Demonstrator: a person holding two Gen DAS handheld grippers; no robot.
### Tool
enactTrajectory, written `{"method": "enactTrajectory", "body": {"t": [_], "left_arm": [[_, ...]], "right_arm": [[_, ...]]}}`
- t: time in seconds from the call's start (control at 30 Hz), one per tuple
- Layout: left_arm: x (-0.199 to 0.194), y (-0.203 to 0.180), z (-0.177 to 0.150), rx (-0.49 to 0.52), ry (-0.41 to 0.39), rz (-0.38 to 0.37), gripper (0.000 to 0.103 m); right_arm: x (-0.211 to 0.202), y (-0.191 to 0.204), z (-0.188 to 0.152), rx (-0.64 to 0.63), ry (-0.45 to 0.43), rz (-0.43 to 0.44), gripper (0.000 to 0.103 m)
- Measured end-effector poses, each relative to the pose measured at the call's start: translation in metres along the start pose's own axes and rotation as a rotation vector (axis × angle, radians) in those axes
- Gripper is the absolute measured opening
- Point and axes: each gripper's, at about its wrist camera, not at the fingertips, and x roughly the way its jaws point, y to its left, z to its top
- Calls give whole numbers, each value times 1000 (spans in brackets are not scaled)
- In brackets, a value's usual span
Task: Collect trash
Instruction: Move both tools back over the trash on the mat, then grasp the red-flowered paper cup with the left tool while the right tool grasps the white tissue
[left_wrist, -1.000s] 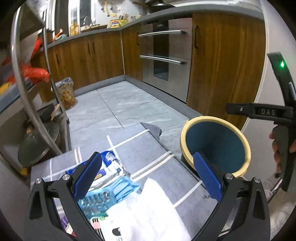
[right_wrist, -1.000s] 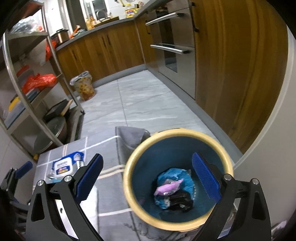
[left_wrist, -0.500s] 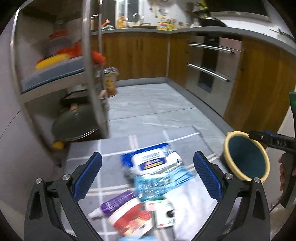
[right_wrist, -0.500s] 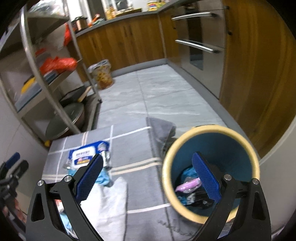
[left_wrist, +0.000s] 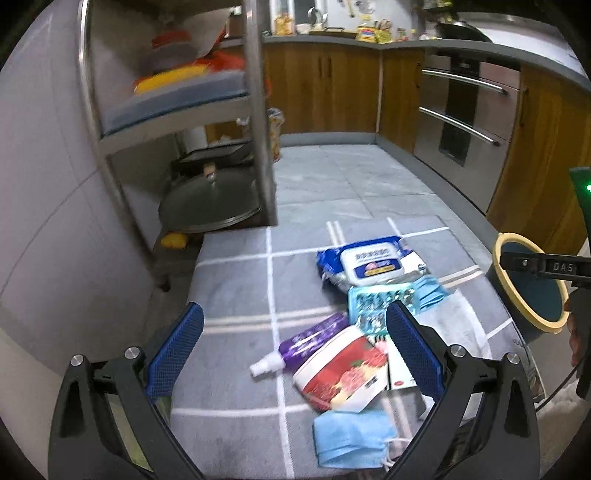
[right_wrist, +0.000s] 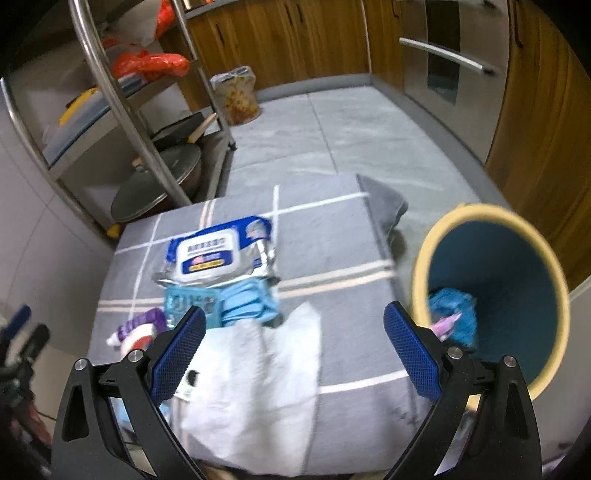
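Trash lies on a grey checked cloth (left_wrist: 236, 280): a blue wet-wipe pack (left_wrist: 369, 260), a teal blister pack (left_wrist: 373, 302), a purple spray bottle (left_wrist: 306, 343), a red and white tub (left_wrist: 343, 369) and a blue face mask (left_wrist: 351, 439). My left gripper (left_wrist: 291, 354) hovers open over the bottle and tub. The blue bin with a yellow rim (right_wrist: 495, 291) stands at the table's right edge and holds blue and pink trash. My right gripper (right_wrist: 295, 350) is open above a white cloth (right_wrist: 258, 380), left of the bin. The wipe pack (right_wrist: 214, 254) lies beyond it.
A steel shelf rack (left_wrist: 258, 122) with pans and a lid stands at the far left of the table. Wooden kitchen cabinets (left_wrist: 325, 85) and an oven (left_wrist: 461, 118) line the far side. A filled plastic bag (right_wrist: 236, 92) sits on the tiled floor.
Both grippers have swung left, away from the bin and over the pile of trash. The left view has moved from the bin to the bottle, tub and mask. Both stayed open.
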Motion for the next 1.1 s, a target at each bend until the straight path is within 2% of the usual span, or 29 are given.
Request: {"method": "enactTrajectory", "body": {"t": [0.13,0.33,0.5,0.7,0.8,0.83,0.87,0.9,0.97,1.0,1.1], "left_arm": [[11,3,-11,-21,19,-5,97],[39,-17,-22,48,86,-22,96],[53,-25,-27,66,111,-44,95],[65,-29,-30,89,136,-50,95],[68,-29,-30,98,143,-48,95],[69,-29,-31,96,144,-52,95],[69,-29,-30,98,144,-54,95],[70,-30,-31,100,146,-57,95],[72,-33,-31,110,152,-66,95],[74,-35,-31,112,158,-75,94],[80,-41,-33,111,190,-113,85]], "right_arm": [[6,15,-10,-51,18,6,96],[25,33,-30,-191,87,8,94],[35,38,-37,-234,126,36,91],[67,44,-44,-229,237,55,71],[80,44,-47,-224,281,53,57],[82,43,-47,-216,290,54,49],[84,43,-47,-211,296,55,36],[85,42,-46,-207,298,57,30],[82,42,-43,-208,284,64,8],[80,43,-41,-209,272,69,4],[68,39,-34,-185,220,97,4]]}}
